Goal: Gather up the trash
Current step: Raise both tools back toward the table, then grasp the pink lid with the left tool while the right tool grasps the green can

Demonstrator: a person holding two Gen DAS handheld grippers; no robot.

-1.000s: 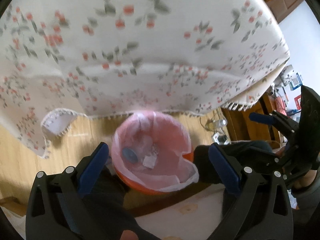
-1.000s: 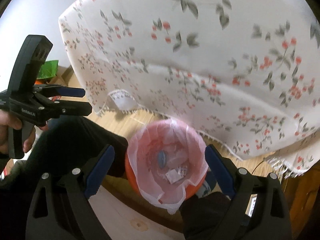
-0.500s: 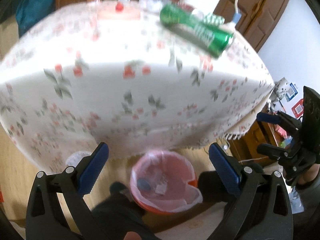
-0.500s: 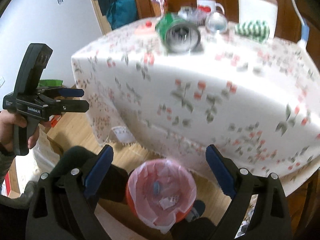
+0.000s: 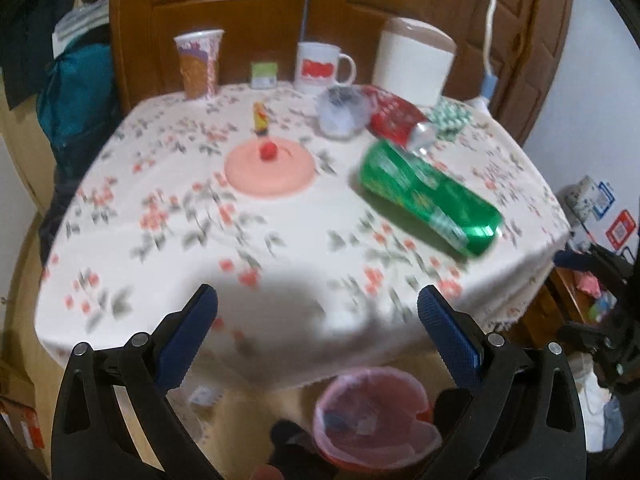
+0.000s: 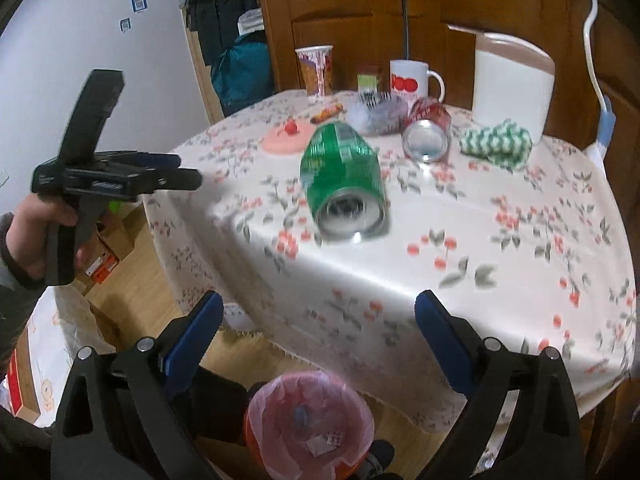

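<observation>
A green can point(image 6: 343, 184) lies on its side near the front corner of the counter point(image 6: 500, 264), open end toward the drop, with bare floral cloth between it and the edge. Behind it a red can point(image 6: 427, 130), also toppled, rests just beside a clear crumpled wrapper point(image 6: 374, 114) and a green-and-white patterned wad point(image 6: 496, 144). A pink lid point(image 5: 269, 168), a paper cup point(image 5: 199, 64), a white mug point(image 5: 320, 68) and a white jug point(image 5: 414, 62) crowd the far side against a wooden door. Below the hanging cloth, on the floor, stands an orange bin lined with a pink bag point(image 6: 310, 424), a few scraps already inside. The right hand-held gripper point(image 6: 318, 316) hovers off the counter's front edge, jaws spread wide, holding nothing. The left hand-held gripper point(image 5: 318, 310) is likewise wide and empty, raised beside the counter's left corner in a person's hand point(image 6: 48, 236), touching nothing.
</observation>
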